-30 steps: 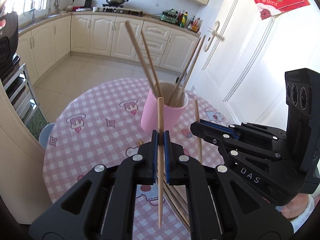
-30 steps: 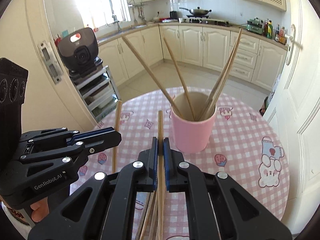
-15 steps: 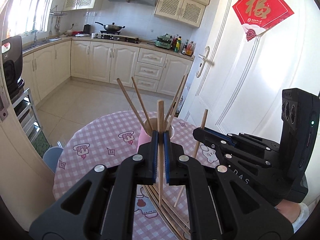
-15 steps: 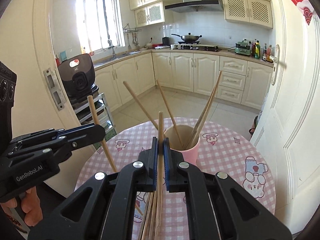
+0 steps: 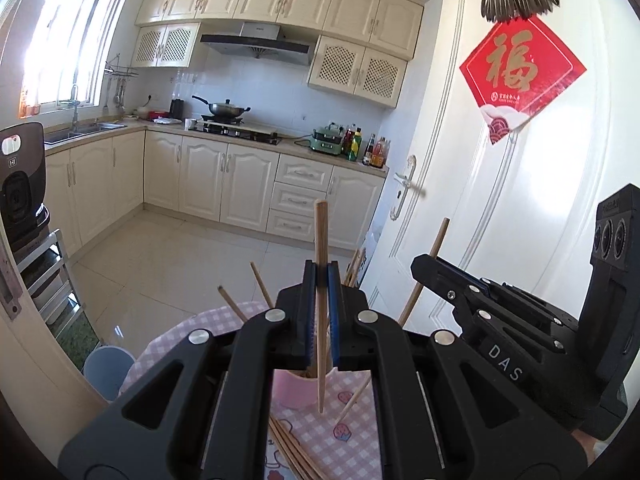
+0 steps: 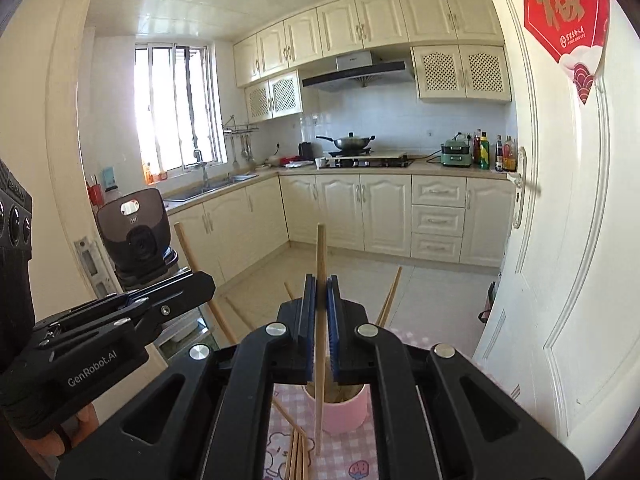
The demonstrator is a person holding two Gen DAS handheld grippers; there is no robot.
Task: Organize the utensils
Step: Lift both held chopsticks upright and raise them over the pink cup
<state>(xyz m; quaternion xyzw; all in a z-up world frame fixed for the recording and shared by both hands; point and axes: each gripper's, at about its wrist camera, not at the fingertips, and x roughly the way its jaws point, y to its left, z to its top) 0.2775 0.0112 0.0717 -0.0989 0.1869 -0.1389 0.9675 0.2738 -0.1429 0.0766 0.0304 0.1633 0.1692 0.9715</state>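
Note:
My left gripper (image 5: 321, 280) is shut on a wooden chopstick (image 5: 321, 240) and holds it upright above the pink cup (image 5: 294, 392). My right gripper (image 6: 320, 292) is shut on another chopstick (image 6: 320, 256), also upright, above the same pink cup (image 6: 344, 414). The cup stands on the pink checked table (image 5: 352, 432) and holds several chopsticks that lean outward. Each gripper shows in the other's view: the right one (image 5: 424, 266) with its chopstick (image 5: 438, 236), the left one (image 6: 200, 280) with its chopstick (image 6: 188, 244). More loose chopsticks (image 5: 292, 452) lie on the table below the grippers.
The round table's edge is close below. A white door (image 6: 560, 240) stands to the right. A blue stool (image 5: 106, 368) sits left of the table. A dark appliance (image 6: 136, 228) on a rack is at the left. Kitchen cabinets line the back wall.
Both grippers have risen and tilted up with their chopsticks. The cup has dropped low in both views, now mostly hidden behind the jaws.

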